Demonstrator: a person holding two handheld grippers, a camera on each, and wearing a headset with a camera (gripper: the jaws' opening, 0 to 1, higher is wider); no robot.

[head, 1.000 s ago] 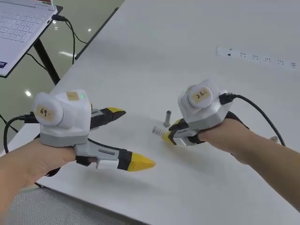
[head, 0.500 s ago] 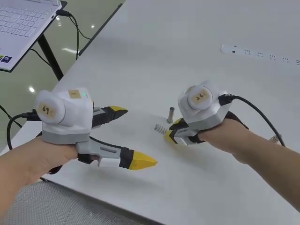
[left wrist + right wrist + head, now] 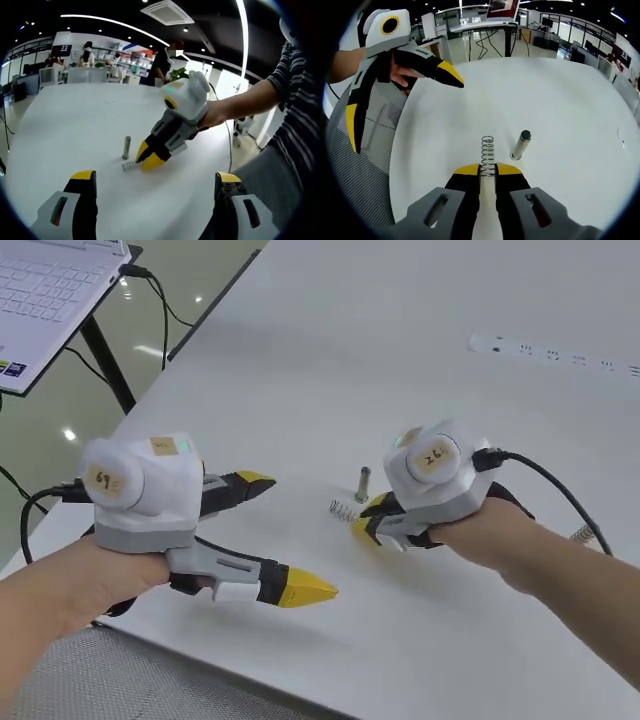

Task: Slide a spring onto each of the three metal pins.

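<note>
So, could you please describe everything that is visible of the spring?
The spring is a small coil of thin, silvery wire that looks like bare metal, with open turns. One end is pinched between the yellow tips of the right gripper. The rest sticks straight out ahead of them, roughly level, low over the white table. Whether it touches the table is unclear. The upright metal pin stands close beside it, apart from it.
</note>
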